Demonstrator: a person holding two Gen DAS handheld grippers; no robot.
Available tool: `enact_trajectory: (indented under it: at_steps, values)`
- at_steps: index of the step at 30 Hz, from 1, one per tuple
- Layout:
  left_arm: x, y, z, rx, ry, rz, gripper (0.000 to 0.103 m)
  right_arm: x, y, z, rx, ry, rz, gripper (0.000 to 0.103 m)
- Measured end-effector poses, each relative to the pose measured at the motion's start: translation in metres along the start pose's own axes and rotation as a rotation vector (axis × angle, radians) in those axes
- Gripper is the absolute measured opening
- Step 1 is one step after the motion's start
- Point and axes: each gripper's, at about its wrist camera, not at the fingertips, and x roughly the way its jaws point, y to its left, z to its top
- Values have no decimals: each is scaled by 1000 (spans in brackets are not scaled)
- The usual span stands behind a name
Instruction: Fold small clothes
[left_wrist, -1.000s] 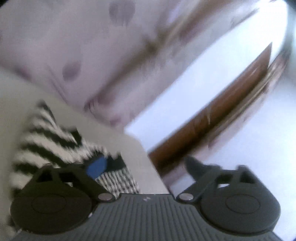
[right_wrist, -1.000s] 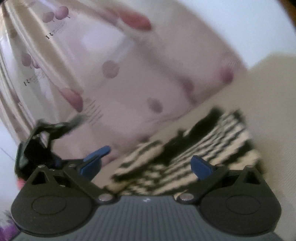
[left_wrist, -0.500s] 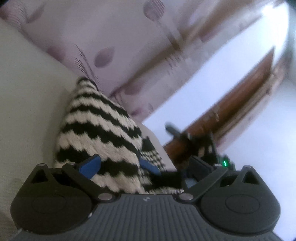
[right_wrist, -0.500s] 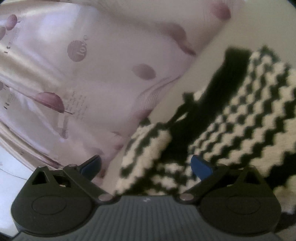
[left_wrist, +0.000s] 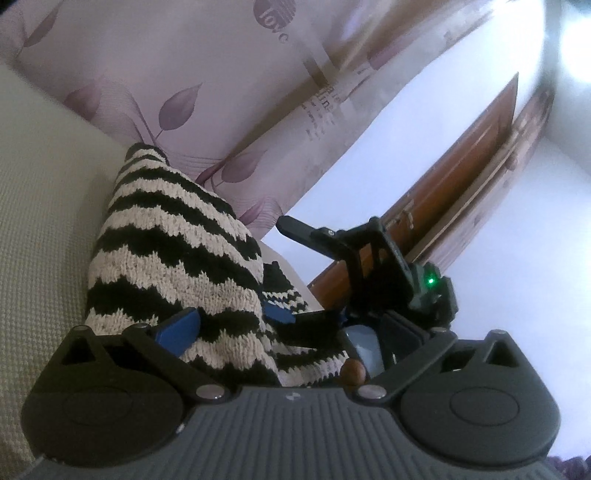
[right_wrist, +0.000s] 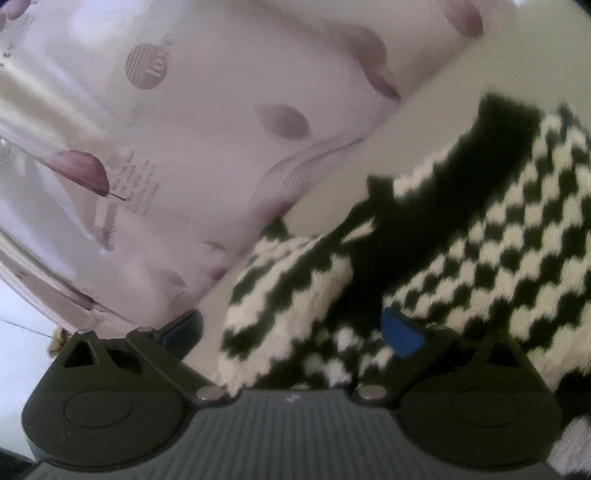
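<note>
- Left wrist view: black-and-white zigzag knit garment (left_wrist: 173, 251) lies on a cream textured surface (left_wrist: 40, 206), heaped up, reaching down between the fingers.
- Left gripper (left_wrist: 280, 325): the left blue pad (left_wrist: 181, 326) rests against the knit; the other finger is hidden behind the second tool. Fingers spread wide, knit in the gap; cannot tell whether anything is clamped.
- Right gripper (left_wrist: 373, 266) seen here from the side, just beyond the garment's right edge, a green light on its body.
- Behind: a lilac curtain (left_wrist: 207, 85) with leaf print, a white wall, and a brown wooden door (left_wrist: 469, 173).
- Right wrist view, blurred: the garment (right_wrist: 461, 258) lies on the same pale surface (right_wrist: 417, 122); one folded portion bulges toward the camera.
- Right gripper (right_wrist: 291, 330): fingers wide apart; the right pad (right_wrist: 400, 332) overlaps the knit, the left pad (right_wrist: 183, 328) is off the cloth. Nothing gripped.
</note>
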Motion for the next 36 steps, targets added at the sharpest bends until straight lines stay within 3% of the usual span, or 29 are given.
enact_trajectory:
  at_steps: [2,4,5,6,7,12,17,19,22,30,36]
  values:
    - [-2,-1,-1,1,-4,-2,102,5,5,-3,-28,15,-2,103]
    - [-3,-1,-1,-2,-6,-5,102,14,13,-5,-65,35,-19,92]
    - [-4,-1,-1,-6,-11,-6,102,19,16,-5,-82,44,-32,66]
    - [-5,-1,-1,-8,-19,-2,102,26,19,-6,-105,61,-71,47]
    - [-5,-1,-1,-9,-24,-1,102,30,22,-7,-122,66,-110,45]
    - [-15,-1,1,-40,-69,-13,102,18,24,-9,-159,-8,-94,25]
    - [-41,6,7,-90,-216,37,103,0,30,-5,-174,-69,-63,19]
    - [-45,12,9,-124,-237,56,103,-6,33,1,-182,-95,-68,19]
    - [-42,19,10,-169,-219,71,103,-13,31,12,-168,-117,-67,18]
    - [-26,5,8,-65,-120,86,103,-41,15,32,-149,-182,-93,17]
    - [-22,6,7,-66,-103,87,103,-87,1,57,-158,-258,-159,17]
